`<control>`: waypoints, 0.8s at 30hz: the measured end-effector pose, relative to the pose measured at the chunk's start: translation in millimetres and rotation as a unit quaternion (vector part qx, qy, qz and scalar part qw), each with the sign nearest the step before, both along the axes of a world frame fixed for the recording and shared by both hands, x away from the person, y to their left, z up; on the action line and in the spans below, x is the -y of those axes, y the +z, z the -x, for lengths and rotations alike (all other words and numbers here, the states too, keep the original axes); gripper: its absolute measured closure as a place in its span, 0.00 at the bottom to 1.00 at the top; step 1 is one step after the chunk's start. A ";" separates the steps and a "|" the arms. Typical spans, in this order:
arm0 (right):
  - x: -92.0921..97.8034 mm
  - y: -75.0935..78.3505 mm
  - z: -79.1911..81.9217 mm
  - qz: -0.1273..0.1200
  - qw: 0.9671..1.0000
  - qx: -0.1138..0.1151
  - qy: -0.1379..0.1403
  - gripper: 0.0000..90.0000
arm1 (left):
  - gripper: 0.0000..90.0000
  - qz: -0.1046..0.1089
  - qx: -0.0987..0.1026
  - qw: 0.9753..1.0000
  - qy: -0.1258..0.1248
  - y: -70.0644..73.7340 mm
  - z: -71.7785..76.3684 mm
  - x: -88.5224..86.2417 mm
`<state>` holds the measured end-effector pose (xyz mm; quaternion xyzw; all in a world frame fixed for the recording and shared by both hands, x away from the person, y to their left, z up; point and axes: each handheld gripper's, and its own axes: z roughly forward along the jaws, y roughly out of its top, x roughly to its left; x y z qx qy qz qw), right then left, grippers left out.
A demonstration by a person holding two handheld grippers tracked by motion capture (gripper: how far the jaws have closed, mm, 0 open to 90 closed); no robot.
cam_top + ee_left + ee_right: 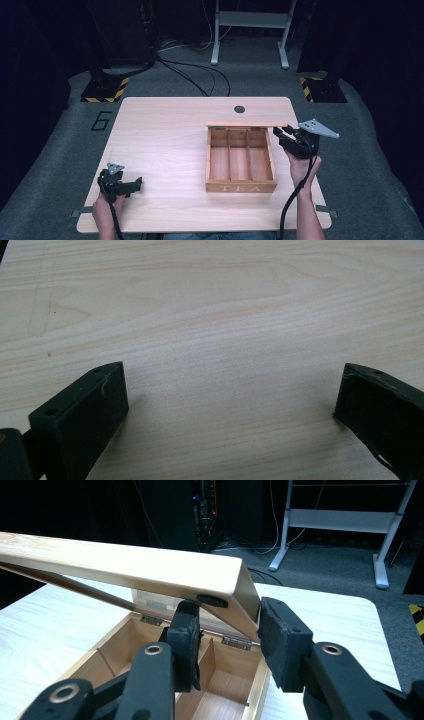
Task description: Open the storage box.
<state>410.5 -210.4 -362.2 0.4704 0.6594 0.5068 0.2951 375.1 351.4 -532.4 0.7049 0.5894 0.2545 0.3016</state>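
Right gripper view: the right claw (227, 635) pinches the lid (125, 565) edge, one jaw under, one outside, over the open box (241, 160). Next likely swings it on its hinges. Left claw (120, 184) rests spread on the worktop (165, 145).

From my seat the table (160, 145) was a pale wood top with a small dark hole (239, 109) near its far edge. Behind it I saw grey carpet (60, 150), black cables (200, 75), a white metal frame (250, 30), and yellow-black striped floor plates (105, 90).
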 end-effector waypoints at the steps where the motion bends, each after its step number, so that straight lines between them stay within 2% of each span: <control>1: 0.3 0.7 -1.0 0.001 1.000 0.001 0.001 0.68 | 0.01 0.000 0.000 1.000 0.000 0.0 0.0 0.0; 24: 2.1 16.0 -22.9 -0.005 1.000 -0.010 0.006 0.68 | 0.01 0.000 0.000 1.000 0.000 0.0 0.0 0.0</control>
